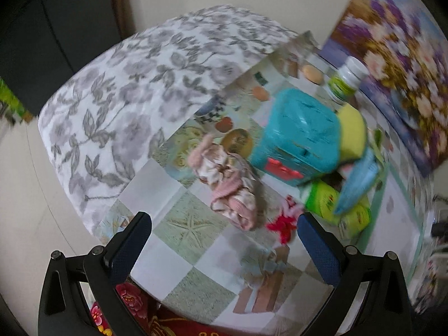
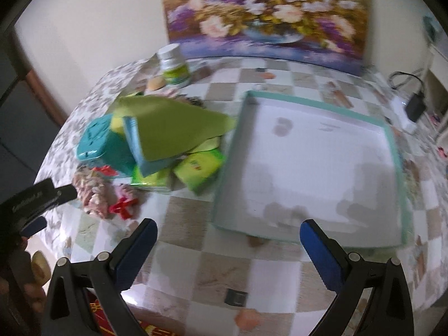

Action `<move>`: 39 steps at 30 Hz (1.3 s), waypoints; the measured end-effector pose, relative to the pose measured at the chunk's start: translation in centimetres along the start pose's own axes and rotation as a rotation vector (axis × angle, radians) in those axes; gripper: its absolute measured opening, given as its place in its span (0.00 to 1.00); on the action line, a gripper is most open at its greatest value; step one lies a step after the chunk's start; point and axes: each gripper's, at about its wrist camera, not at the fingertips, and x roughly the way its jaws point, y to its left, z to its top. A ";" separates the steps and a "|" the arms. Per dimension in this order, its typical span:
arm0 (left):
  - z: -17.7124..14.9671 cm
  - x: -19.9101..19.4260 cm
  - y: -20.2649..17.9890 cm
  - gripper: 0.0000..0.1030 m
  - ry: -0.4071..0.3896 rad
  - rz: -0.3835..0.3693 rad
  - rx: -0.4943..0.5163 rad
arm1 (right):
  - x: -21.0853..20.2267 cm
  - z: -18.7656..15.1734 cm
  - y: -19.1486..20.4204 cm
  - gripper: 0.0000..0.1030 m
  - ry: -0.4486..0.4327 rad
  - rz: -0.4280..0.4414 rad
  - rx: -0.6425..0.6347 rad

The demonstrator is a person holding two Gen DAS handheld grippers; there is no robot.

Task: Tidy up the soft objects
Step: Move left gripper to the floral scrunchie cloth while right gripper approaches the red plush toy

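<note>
Left wrist view: I hold the left gripper (image 1: 224, 229) spread wide and empty above the checked tablecloth (image 1: 179, 263), its blue pads framing a crumpled pink floral cloth (image 1: 229, 184) that lies just ahead of the fingertips, closer to the right finger. Beside that cloth sits a small red bow (image 1: 282, 224), almost touching the right pad. Beyond them stands a teal plastic box (image 1: 299, 134) with a red patch on its side, with green packets (image 1: 336, 204) and a yellow-green cloth (image 1: 352, 128) heaped against it. Right wrist view: my right gripper (image 2: 228, 232) is likewise released, grasping nothing, poised over the near edge of a shallow white tray (image 2: 308, 168) with a teal rim, while the soft pile lies well to its left. A white-capped bottle (image 2: 173, 67) with a green label stands near a flower painting (image 2: 266, 14); motion blur leaves all printing on the labels and packets unreadable.
</note>
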 end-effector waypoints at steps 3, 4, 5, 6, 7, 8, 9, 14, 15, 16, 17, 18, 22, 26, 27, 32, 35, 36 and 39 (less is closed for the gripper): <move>0.6 0.7 1.3 1.00 -0.003 -0.012 -0.031 | 1.0 0.4 1.5 1.00 0.020 0.040 -0.025; 0.8 0.9 1.6 1.00 -0.005 -0.011 -0.039 | 1.4 0.5 2.0 1.00 0.029 0.056 -0.031; 1.0 1.1 1.8 1.00 -0.004 -0.012 -0.042 | 1.8 0.6 2.6 1.00 0.038 0.072 -0.039; 1.2 1.3 1.9 1.00 -0.006 -0.018 -0.040 | 2.3 0.6 3.3 1.00 0.048 0.086 -0.049; 1.3 1.4 1.9 1.00 -0.003 -0.023 -0.034 | 2.8 0.7 4.2 1.00 0.056 0.099 -0.063; 1.5 1.7 1.8 1.00 0.004 -0.025 -0.023 | 3.2 0.7 5.0 1.00 0.062 0.108 -0.078; 1.7 1.9 1.6 1.00 0.012 -0.030 -0.011 | 3.5 0.7 5.7 1.00 0.066 0.113 -0.090; 2.5 3.3 0.7 1.00 0.047 -0.015 0.086 | 5.2 0.9 9.0 1.00 0.084 0.146 -0.150; 2.5 3.6 0.6 1.00 0.063 -0.016 0.096 | 5.5 0.9 9.5 1.00 0.085 0.147 -0.159; 2.6 4.0 0.5 1.00 0.077 -0.021 0.099 | 5.8 0.9 9.9 1.00 0.086 0.148 -0.165; 2.7 4.3 0.5 1.00 0.092 -0.024 0.100 | 6.2 1.0 10.4 1.00 0.088 0.149 -0.171; 2.7 4.6 0.4 1.00 0.100 -0.023 0.105 | 6.5 1.0 10.7 1.00 0.093 0.151 -0.173; 3.0 5.3 0.1 1.00 0.102 0.007 0.131 | 7.8 1.0 11.5 0.99 0.113 0.163 -0.170; 3.3 6.2 -0.2 1.00 0.123 0.003 0.139 | 8.9 1.3 12.2 0.93 0.125 0.155 -0.185; 3.3 6.5 -0.4 1.00 0.126 0.010 0.146 | 9.1 1.3 12.3 0.92 0.129 0.158 -0.186; 3.4 8.0 -1.4 0.99 0.140 0.036 0.181 | 10.4 1.3 13.0 0.87 0.148 0.150 -0.196; 3.4 8.8 -1.8 0.99 0.150 0.054 0.198 | 11.3 1.3 13.2 0.81 0.164 0.144 -0.195; 3.3 9.1 -2.0 0.99 0.154 0.061 0.203 | 11.6 1.3 13.3 0.80 0.168 0.142 -0.195; 3.2 9.9 -2.3 0.91 0.168 0.069 0.217 | 12.1 1.3 13.5 0.78 0.163 0.124 -0.204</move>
